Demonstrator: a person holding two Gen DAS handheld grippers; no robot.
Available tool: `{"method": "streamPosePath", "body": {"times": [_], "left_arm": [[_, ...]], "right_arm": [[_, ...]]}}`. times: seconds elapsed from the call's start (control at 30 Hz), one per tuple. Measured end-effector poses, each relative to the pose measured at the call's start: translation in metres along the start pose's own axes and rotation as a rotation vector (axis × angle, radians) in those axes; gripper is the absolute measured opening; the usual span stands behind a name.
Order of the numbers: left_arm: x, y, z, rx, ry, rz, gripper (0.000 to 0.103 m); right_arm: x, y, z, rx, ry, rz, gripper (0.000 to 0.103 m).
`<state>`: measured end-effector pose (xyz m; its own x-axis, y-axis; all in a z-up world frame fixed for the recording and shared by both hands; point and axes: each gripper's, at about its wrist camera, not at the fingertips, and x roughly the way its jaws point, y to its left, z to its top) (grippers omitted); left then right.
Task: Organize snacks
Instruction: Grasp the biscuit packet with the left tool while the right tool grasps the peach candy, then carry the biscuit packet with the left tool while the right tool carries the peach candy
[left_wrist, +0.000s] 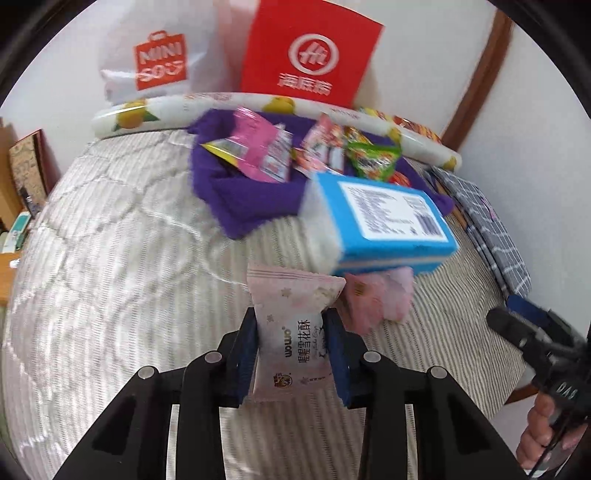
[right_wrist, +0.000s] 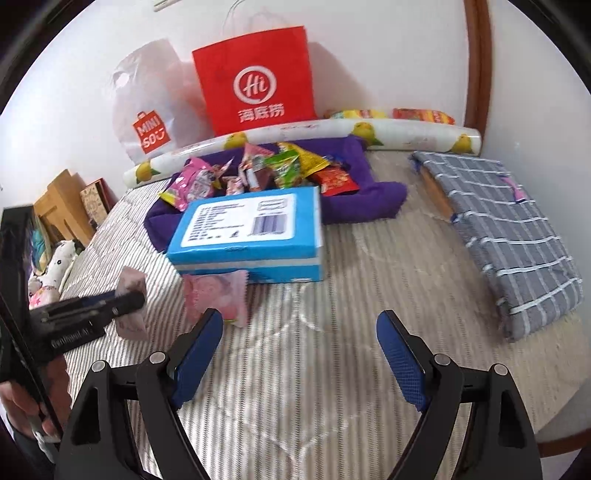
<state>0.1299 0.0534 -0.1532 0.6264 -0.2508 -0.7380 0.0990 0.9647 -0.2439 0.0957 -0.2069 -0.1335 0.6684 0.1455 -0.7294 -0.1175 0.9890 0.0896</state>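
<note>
We log a pale pink snack packet (left_wrist: 291, 332) with dark lettering between blue pads (left_wrist: 245, 354). At 1 o'clock, a bright blue box (left_wrist: 380, 225) with white label. At 12, purple cloth (left_wrist: 240, 199) under pink, green, red wrappers. Striped grey-white bedcover (right_wrist: 314, 369); grey checked fabric (right_wrist: 513, 236) at 2 o'clock; red bag (right_wrist: 256, 81), white logo.

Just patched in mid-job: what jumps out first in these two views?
The left hand-held gripper is shut on a pale pink snack packet, held above the striped bedding. Just ahead lies a blue box with a white label, a second pink packet against its near side. Behind it, bright snack bags are heaped on a purple cloth below a red paper bag at the wall; the right hand-held gripper is open.
</note>
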Motion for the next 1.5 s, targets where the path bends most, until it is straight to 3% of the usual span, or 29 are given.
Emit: {"method": "streamPosePath", "body": {"times": [0.27,0.47,0.87,1.07,1.23,1.5], "left_arm": [[-0.007,0.04,0.01,-0.058,-0.025,0.027,0.033],[-0.002,0.054,0.011,-0.07,-0.018,0.024,0.033],[0.005,0.061,0.011,-0.074,-0.009,-0.009,0.033],[0.005,0.067,0.01,-0.088,-0.008,-0.007,0.033],[0.002,0.07,0.01,-0.097,-0.005,0.001,0.033],[-0.006,0.061,0.009,-0.088,-0.008,0.008,0.033]], "right_arm": [[0.039,0.031,0.0,-0.002,0.069,0.102,0.085],[0.064,0.048,0.002,0.0,0.114,0.123,0.085],[0.096,0.072,0.003,-0.06,0.148,0.061,0.085],[0.106,0.084,0.002,-0.106,0.13,-0.013,0.085],[0.106,0.088,0.003,-0.132,0.12,-0.031,0.069],[0.092,0.08,0.002,-0.118,0.12,0.016,0.059]]}}
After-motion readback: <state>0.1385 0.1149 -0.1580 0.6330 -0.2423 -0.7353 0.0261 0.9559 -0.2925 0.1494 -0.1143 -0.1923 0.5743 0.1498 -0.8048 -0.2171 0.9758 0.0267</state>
